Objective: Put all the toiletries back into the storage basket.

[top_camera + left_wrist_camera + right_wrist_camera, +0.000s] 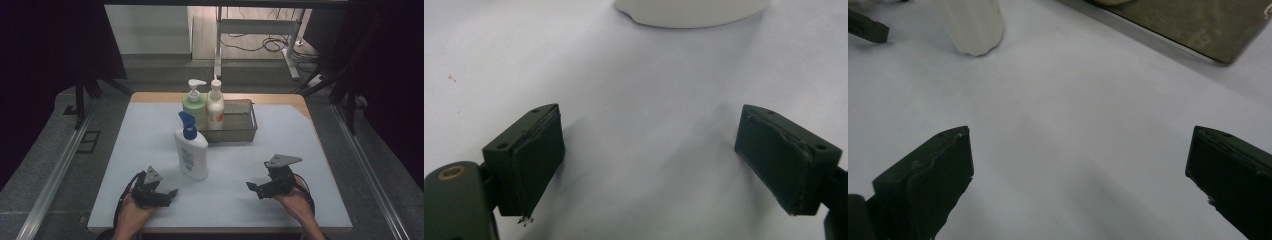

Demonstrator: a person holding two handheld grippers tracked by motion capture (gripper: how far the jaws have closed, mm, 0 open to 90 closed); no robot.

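On table (280,195), near front edge: left gripper (170,194) and right gripper (250,186) both rested low, jaws spread wide, empty. Blue-pump bottle (191,150) stood upright between them, just before wire basket (240,131). Risk: tall bottle likely toppling if nudged high or gripped off-centre.

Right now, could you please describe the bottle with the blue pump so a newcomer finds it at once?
Start at the wire basket at the far middle of the table. Just outside its near left corner stands a white bottle. Only it has a blue pump; the two bottles behind it have white tops.
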